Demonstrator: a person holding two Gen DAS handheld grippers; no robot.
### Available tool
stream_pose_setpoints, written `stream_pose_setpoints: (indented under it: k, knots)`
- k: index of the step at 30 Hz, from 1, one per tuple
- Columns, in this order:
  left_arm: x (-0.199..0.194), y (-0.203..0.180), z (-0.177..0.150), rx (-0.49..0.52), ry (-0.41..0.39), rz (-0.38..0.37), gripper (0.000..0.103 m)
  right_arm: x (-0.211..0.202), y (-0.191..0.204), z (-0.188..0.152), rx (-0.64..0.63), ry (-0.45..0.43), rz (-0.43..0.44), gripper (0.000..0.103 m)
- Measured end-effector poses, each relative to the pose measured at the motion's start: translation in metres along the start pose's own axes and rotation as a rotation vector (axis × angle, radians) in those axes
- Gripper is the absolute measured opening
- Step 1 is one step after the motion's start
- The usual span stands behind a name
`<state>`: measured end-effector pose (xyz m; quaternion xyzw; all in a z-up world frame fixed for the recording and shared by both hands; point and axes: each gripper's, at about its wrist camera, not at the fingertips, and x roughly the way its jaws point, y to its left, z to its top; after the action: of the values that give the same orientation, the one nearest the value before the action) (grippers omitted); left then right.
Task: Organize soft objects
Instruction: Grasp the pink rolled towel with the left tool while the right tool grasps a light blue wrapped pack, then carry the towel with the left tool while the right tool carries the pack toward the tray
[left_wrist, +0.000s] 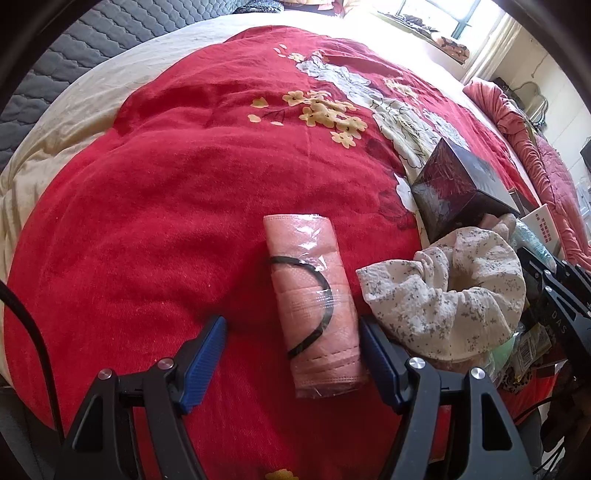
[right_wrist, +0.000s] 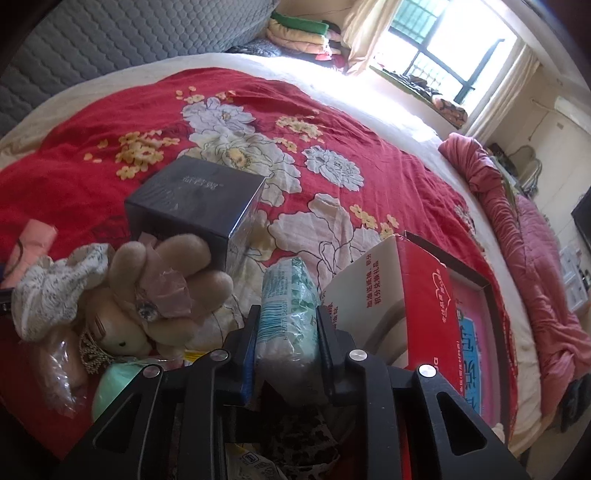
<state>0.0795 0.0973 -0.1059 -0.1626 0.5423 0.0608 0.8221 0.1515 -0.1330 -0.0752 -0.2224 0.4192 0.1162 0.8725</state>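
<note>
Gripping a green-and-white tissue pack (right_wrist: 286, 314) between closed pads, the right tongs (right_wrist: 286, 332) hold it over the clutter at the near edge of the bed (right_wrist: 92, 155), just left of an open red carton (right_wrist: 417, 291) that is probably its destination. The left tongs (left_wrist: 293, 356) stand wide open on either side of a pink face mask (left_wrist: 314, 299), which lies flat in a clear wrapper on the red spread, a thin black loop across it. The likeliest trouble, as I judge it, is slippage: the tissue pack's film is glossy and the filling gives under pressure, so it could slide out if tilted. The mask wrapper is equally slick and very thin, so pads closing on it may pinch the quilt beneath or skate off. The right pad of the left tongs (left_wrist: 376, 354) also sits just beside a crumpled floral fabric piece (left_wrist: 443, 295), cream with small grey sprigs, which could get caught in the same pinch. Right of that fabric, a tan plush rabbit (right_wrist: 155, 295) with fuzzy limbs leans against a rigid, shiny black box (right_wrist: 195, 210). A pale green rounded object (right_wrist: 114, 387) lies nearer, partly hidden; I cannot tell what it is.
</note>
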Motion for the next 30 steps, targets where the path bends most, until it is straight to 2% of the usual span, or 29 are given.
stream_pose_setpoints:
  k: [3,6,9,10,11,14,25,30]
  knots:
    - [0.0,0.001,0.0,-0.001,-0.01,0.006,0.068,-0.001,-0.002,0.002,0.022,-0.005,0.016,0.024]
    - [0.0,0.004,0.0,-0.005,-0.018,0.018,0.06,0.002,0.001,0.004,0.002,0.003,-0.015,0.024]
    - [0.0,0.008,0.001,-0.016,-0.026,0.03,0.047,0.004,0.002,0.005,0.003,0.007,-0.021,0.024]
    - [0.0,0.01,0.002,-0.018,-0.029,0.038,0.039,0.004,0.002,0.006,0.006,0.007,-0.016,0.023]
    - [-0.001,0.012,0.002,-0.023,-0.034,0.043,0.035,0.003,0.0,0.006,0.018,-0.002,-0.003,0.023]
    - [-0.002,0.019,0.004,-0.047,-0.04,0.025,0.03,-0.003,-0.005,0.006,0.052,-0.021,0.026,0.022]
    - [-0.023,0.02,0.003,-0.064,-0.1,0.033,0.028,-0.029,-0.005,0.007,0.065,-0.089,0.037,0.022]
    - [-0.043,0.016,-0.001,-0.057,-0.153,0.046,0.028,-0.043,-0.007,0.007,0.09,-0.117,0.075,0.022]
